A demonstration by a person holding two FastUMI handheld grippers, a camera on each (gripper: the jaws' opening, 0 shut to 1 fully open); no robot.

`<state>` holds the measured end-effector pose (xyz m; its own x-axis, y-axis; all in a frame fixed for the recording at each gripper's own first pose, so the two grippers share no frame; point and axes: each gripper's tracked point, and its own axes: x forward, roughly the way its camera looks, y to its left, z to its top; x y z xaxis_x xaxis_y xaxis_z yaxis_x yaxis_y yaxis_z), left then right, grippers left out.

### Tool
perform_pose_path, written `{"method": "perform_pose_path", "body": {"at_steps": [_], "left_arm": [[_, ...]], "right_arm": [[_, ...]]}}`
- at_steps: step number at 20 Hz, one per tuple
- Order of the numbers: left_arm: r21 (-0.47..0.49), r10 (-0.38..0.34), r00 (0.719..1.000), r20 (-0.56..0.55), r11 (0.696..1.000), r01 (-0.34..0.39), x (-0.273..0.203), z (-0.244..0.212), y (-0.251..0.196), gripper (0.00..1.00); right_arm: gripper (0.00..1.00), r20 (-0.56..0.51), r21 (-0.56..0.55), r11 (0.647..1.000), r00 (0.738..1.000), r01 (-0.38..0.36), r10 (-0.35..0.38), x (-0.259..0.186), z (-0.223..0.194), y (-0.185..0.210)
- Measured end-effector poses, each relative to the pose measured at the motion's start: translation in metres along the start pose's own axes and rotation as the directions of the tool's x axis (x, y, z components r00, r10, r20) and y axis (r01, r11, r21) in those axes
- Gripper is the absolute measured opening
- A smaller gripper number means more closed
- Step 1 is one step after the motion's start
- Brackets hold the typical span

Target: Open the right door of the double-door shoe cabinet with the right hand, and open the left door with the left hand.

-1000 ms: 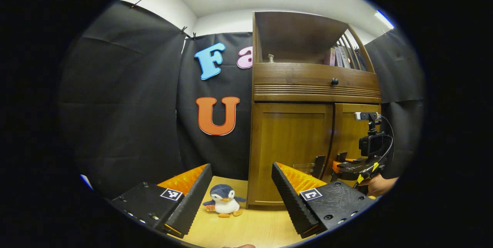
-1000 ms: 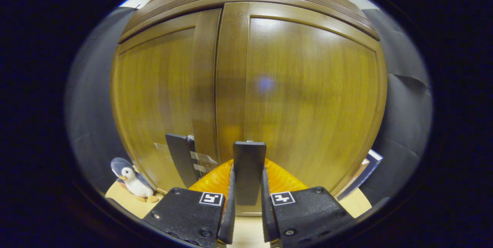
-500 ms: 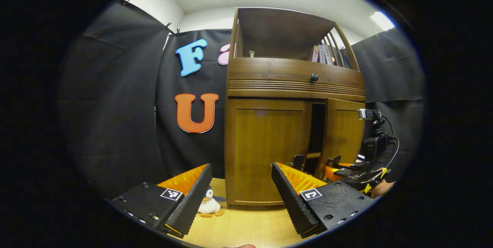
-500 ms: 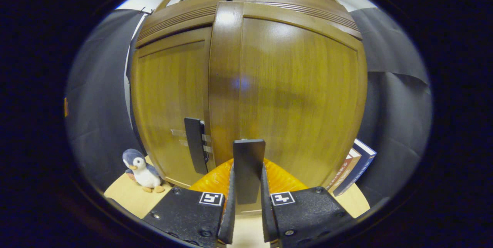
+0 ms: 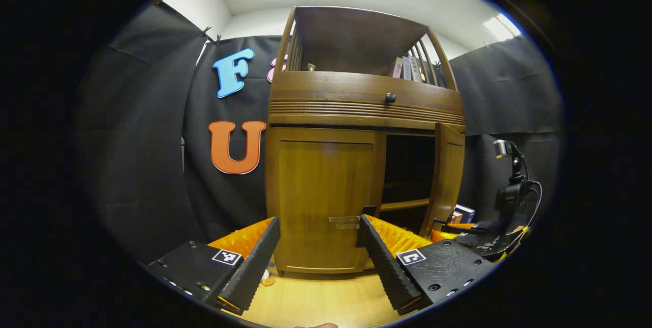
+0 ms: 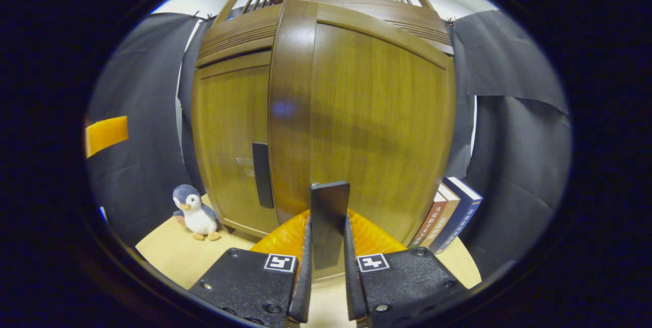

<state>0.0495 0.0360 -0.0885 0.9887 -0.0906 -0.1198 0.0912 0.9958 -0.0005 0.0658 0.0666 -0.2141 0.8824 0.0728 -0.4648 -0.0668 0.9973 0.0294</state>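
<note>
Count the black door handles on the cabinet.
2. One on the left door, near its inner edge; one on the right door, clamped in the right hand-held gripper.
</note>
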Motion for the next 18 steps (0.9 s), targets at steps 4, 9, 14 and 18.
{"method": "perform_pose_path", "body": {"at_steps": [4,9,14,18], "left_arm": [[0.004,-0.035,0.999,-0.016,0.999,0.035,0.009,-0.002,-0.026,0.95],[0.013,-0.08,0.996,-0.03,0.997,0.081,0.021,-0.005,-0.054,0.95],[0.015,-0.112,0.993,-0.044,0.994,0.113,0.035,-0.01,-0.076,0.95],[0.016,-0.13,0.99,-0.053,0.991,0.131,0.043,-0.014,-0.09,0.95]], "right_arm": [[0.3,-0.001,0.013,1.0,1.0,-0.015,0.015,-0.019,-0.006,-0.013],[0.28,0.0,0.025,1.0,1.0,-0.014,0.014,-0.041,-0.012,-0.034],[0.26,-0.012,0.019,1.0,1.0,0.014,-0.014,-0.066,-0.019,-0.064],[0.24,-0.015,0.014,0.998,0.998,0.056,-0.056,-0.079,-0.023,-0.084]]}}
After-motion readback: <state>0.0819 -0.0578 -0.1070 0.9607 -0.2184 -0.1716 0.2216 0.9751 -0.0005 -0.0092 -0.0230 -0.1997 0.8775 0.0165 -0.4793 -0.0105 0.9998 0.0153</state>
